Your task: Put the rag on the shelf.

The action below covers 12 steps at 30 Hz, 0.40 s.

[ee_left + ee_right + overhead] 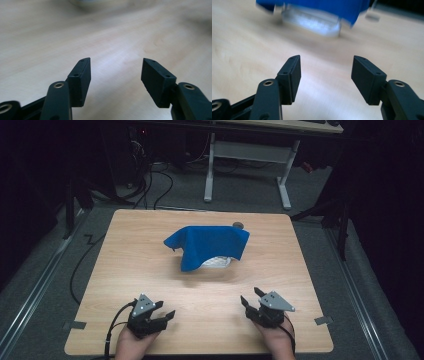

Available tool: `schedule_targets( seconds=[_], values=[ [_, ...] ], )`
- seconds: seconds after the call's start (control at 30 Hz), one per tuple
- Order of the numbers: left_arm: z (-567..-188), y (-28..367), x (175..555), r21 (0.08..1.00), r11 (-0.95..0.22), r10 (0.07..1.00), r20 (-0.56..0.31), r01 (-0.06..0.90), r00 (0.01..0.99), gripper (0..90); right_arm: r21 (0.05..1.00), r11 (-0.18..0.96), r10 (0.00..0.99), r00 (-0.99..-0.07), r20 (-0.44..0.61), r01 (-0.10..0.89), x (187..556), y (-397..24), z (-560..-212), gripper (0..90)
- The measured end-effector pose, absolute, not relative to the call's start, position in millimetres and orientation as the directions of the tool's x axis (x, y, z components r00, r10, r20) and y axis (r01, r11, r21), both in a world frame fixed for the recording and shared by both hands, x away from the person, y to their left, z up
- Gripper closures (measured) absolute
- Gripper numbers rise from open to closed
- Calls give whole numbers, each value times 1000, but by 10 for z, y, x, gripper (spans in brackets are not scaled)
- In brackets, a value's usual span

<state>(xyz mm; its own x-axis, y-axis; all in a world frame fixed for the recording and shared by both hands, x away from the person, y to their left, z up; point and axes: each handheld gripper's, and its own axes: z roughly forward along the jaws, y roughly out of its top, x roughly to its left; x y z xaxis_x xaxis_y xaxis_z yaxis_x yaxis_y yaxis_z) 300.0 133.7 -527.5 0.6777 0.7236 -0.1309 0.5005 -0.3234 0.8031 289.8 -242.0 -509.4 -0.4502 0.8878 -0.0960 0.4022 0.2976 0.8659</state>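
A blue cloth [210, 245] lies draped over a white ribbed container [217, 262] in the middle of the wooden table [130, 265]. My left gripper [166, 308] rests low near the front edge at the left, open, with nothing between its jaws. My right gripper [250, 295] is near the front edge at the right, open too and holding nothing. In the left gripper view the gripper [116, 60] points over bare wood. In the right gripper view the gripper [327, 57] faces the blurred cloth [317, 6] and the container [312, 21] under it, some way ahead.
A small dark round object [238, 225] sits just behind the cloth. Tape tabs [324, 320] mark the table's front corners. Beyond the table stand white desk legs [210, 170] and floor cables [150, 180].
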Motion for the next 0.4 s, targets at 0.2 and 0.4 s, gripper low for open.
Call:
schedule_targets(
  seconds=[0.2, 0.4],
  values=[
    [-5323, 1232, 3068, 790, -365, 714, -102, 493, 692, 408, 837, 360, 867, -479, -137, 412, 2883, -2341, -5164, 427],
    [-5317, 1301, 3091, 794, -325, 722, -143, 515, 677, 411, 836, 333, 870, -483, -94, 437, 2940, -2393, -5213, 426]
  ],
)
